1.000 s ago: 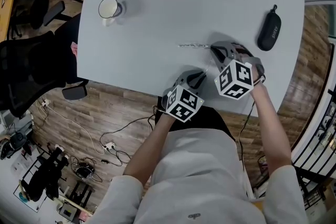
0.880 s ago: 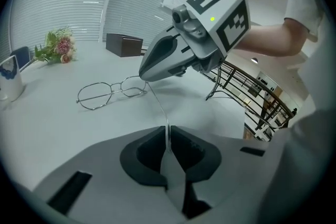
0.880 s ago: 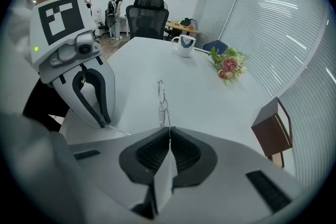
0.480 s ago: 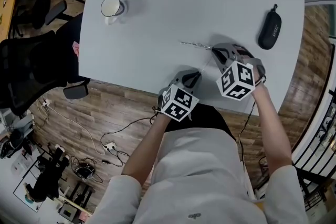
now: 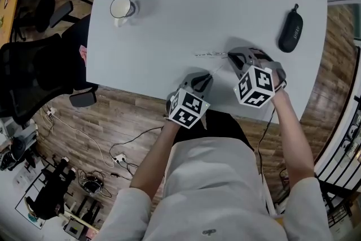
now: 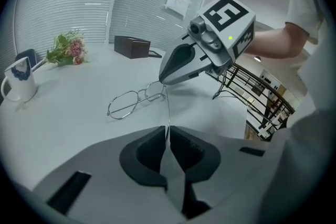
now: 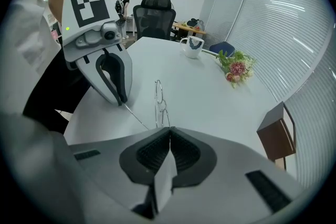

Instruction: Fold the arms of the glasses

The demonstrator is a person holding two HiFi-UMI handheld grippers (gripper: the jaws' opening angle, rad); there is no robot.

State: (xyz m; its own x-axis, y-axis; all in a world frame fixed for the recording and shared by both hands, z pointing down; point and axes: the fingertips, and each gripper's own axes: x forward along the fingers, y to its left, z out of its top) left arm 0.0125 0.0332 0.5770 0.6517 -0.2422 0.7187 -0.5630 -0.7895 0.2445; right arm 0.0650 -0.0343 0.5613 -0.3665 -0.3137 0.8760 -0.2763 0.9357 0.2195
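Two grips | right gripper [image 7: 169,131] fingers clenched on glasses [image 6: 134,102] frame, anchoring it on table [image 5: 169,25] | left gripper [image 6: 168,134] fingers pinch the arm [image 6: 168,113] tip, likely for folding.

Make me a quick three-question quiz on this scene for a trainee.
1. True or false: the glasses lie inside the case.
2. What does the left gripper pinch? A) the mug B) a glasses arm C) the flowers
3. The right gripper: are its fingers open or shut?
Key: 1 false, they lie out on the table; 2 B; 3 shut, on the glasses.
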